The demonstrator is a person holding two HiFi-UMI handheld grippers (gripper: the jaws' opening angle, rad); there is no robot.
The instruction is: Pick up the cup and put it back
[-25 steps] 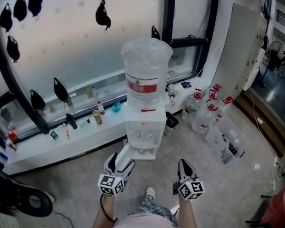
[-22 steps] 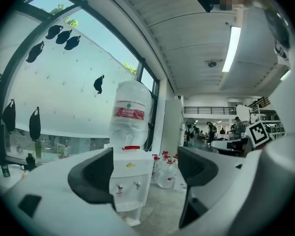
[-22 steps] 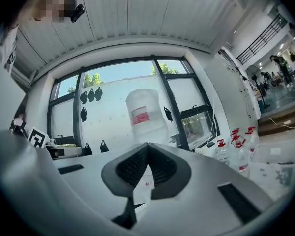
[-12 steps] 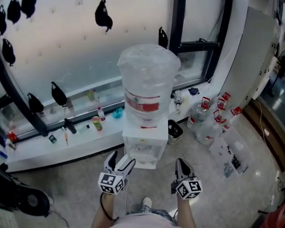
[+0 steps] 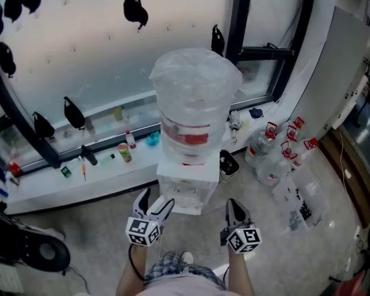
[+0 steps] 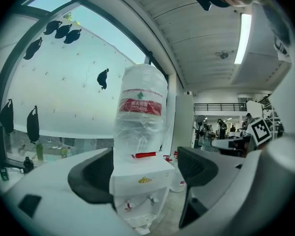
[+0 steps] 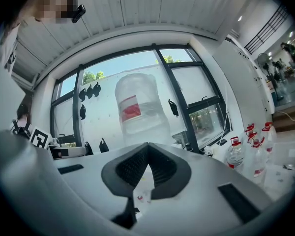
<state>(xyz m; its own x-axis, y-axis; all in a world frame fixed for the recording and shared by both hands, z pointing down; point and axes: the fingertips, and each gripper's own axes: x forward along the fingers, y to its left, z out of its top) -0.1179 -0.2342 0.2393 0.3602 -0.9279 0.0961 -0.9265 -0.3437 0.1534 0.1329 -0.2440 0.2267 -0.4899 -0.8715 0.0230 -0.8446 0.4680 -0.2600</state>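
A white water dispenser [image 5: 186, 190] with a large clear bottle [image 5: 194, 103] on top stands in front of me by the window. I cannot make out a cup in any view. My left gripper [image 5: 155, 201] is open just short of the dispenser's front. In the left gripper view the dispenser [image 6: 140, 181], its two taps and drip tray [image 6: 137, 219] show between the wide-apart jaws of that gripper [image 6: 142, 173]. My right gripper [image 5: 232, 203] is to the right of the dispenser. In the right gripper view this gripper [image 7: 146, 149] is shut at the tips, with nothing held.
A white window ledge [image 5: 80, 180] behind the dispenser carries small bottles [image 5: 124, 152]. Several red-capped water jugs [image 5: 277, 156] stand on the floor at right, with a black bin [image 5: 229, 163] beside them. A dark round base [image 5: 40, 251] lies at lower left.
The dispenser has come closer and fills more of the head view. Both grippers kept their places ahead of me; the left stayed open and the right shut.
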